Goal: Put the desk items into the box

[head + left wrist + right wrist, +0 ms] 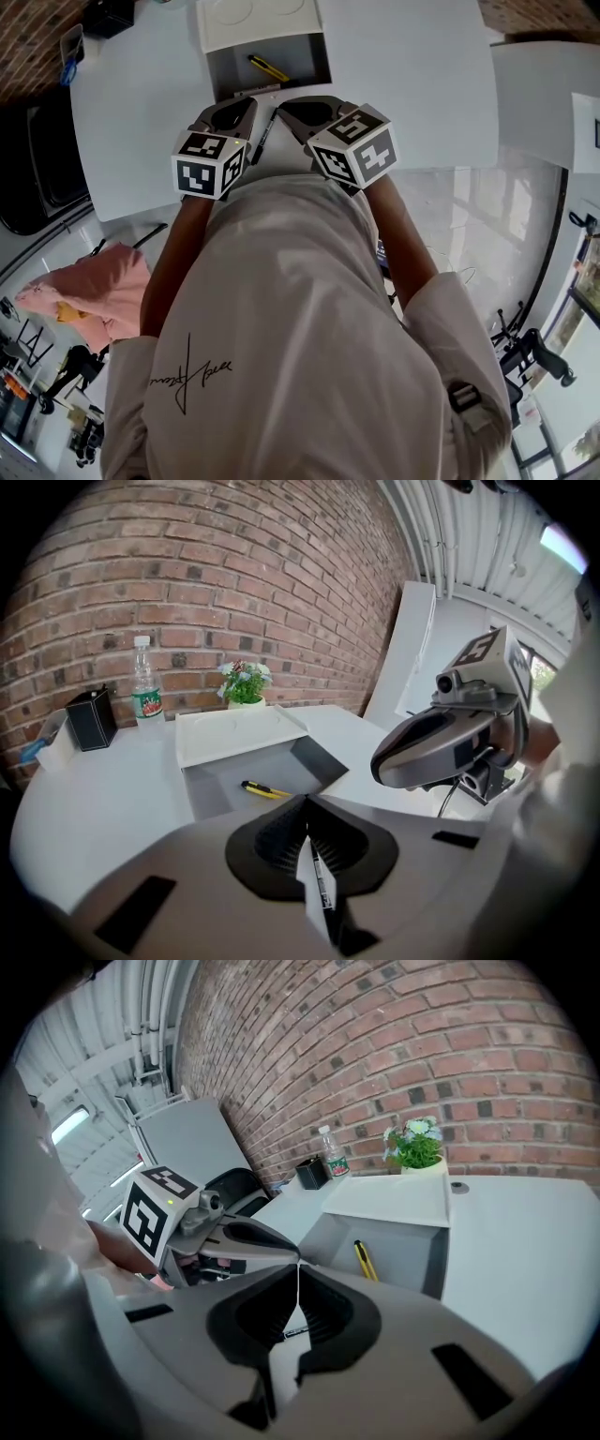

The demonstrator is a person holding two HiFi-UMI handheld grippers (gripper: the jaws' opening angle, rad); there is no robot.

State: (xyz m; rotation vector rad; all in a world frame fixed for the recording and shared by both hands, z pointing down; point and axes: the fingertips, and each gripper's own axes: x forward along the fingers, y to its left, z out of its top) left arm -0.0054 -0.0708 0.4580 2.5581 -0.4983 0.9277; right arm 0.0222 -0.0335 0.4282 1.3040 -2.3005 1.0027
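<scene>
Left gripper (306,802): jaws clenched, tips meeting. The pen (320,885) sits in the slot behind the tips and runs back along the jaws toward the camera. I read it as pinched lengthwise, though the pads' actual contact is hard to confirm. Right gripper (298,1267): jaws closed on nothing. A short piece of the pen crosses below its slot but is not between the pads. From the head view both noses converge almost tip to tip, just short of the box (230,67). The box lies at 12 o'clock from them, and its near wall is just beyond the tips. Seen from the head, the pen's long axis runs from 1 o'clock, near the tips, back to 7 o'clock, toward the person and alongside the left marker cube. That puts the held end nearest the box, with the tail trailing away from it. A yellow utility knife (269,67) is already inside, right of centre, lying 10 to 4. The floor at the box's 9 o'clock side is bare. The lid flap (258,19) is folded away at 12. Judgement: both grippers are equally near, but the left has the pen, so the carry is the left's. It would be a short push to 12 over the near wall. The risk is the trailing tail catching that wall unless the nose lifts or tips first. The right gripper, crowding at 3 o'clock, could be bumped.
</scene>
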